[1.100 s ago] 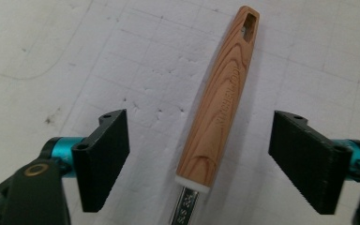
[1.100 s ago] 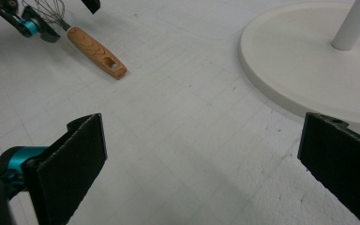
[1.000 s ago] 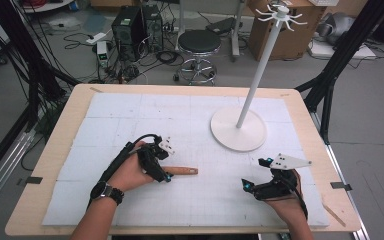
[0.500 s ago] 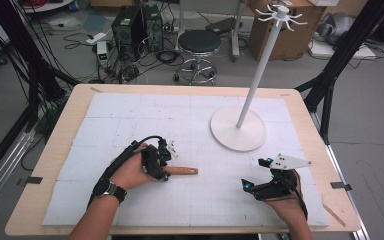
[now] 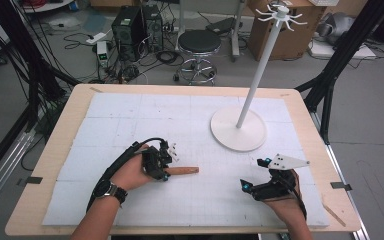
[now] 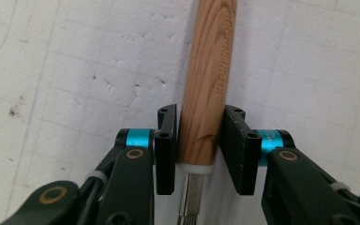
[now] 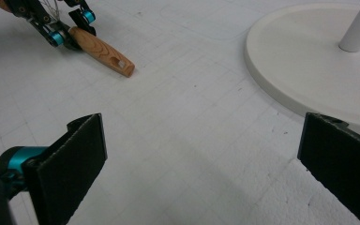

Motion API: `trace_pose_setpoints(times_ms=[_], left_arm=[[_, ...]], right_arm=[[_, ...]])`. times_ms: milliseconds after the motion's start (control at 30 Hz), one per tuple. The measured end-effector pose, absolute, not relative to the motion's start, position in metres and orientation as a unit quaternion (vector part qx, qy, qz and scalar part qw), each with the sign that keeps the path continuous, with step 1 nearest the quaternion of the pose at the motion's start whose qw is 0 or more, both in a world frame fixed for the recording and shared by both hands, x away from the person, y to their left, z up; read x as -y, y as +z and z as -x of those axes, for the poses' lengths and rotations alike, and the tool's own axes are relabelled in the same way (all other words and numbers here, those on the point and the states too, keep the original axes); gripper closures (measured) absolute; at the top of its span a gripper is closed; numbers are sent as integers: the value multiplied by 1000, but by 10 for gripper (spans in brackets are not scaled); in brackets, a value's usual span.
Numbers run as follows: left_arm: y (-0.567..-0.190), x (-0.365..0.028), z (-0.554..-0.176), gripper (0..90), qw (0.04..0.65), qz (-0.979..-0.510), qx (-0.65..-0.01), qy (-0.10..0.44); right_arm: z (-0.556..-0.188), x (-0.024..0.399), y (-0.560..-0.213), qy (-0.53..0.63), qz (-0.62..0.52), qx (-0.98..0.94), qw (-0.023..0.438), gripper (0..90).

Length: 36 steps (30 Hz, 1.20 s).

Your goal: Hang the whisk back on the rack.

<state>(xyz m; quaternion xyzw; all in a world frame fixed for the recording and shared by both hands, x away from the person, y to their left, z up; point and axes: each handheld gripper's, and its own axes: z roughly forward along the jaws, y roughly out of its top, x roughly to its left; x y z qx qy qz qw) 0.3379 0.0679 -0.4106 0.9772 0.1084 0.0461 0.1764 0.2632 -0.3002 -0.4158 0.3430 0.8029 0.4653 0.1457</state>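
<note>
A wooden tool handle lies flat on the white foam mat, its free end pointing right. My left gripper is shut on the handle near its ferrule. In the left gripper view both black jaws press the sides of the handle, and a metal stem runs back between them. My right gripper rests on the mat at the front right, open wide with nothing between its jaws. The right gripper view shows the handle and my left gripper at the far upper left.
A white stand with a round base and a tall pole topped with hooks stands at the back right of the mat, its base close ahead of my right gripper. The wooden table edge frames the foam mat.
My left hand has shifted slightly right along the handle. The handle and my right gripper have stayed in place.
</note>
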Motion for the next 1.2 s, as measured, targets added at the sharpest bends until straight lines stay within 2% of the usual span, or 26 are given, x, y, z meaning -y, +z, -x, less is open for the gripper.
trace_pose_setpoints(times_ms=[467,633,1000,1200], left_arm=[[-407,-73,-339,713,184,-973,-134,43],[-398,-77,-338,712,217,-965,-139,45],[-366,-86,-334,712,374,-914,-153,18],[-340,-79,-335,713,387,-911,-138,36]], right_arm=[[-263,301,-416,465,-342,-803,147,6],[-263,301,-416,464,-343,-803,146,6],[-264,298,-416,462,-341,-806,145,6],[-264,296,-416,462,-340,-806,145,6]])
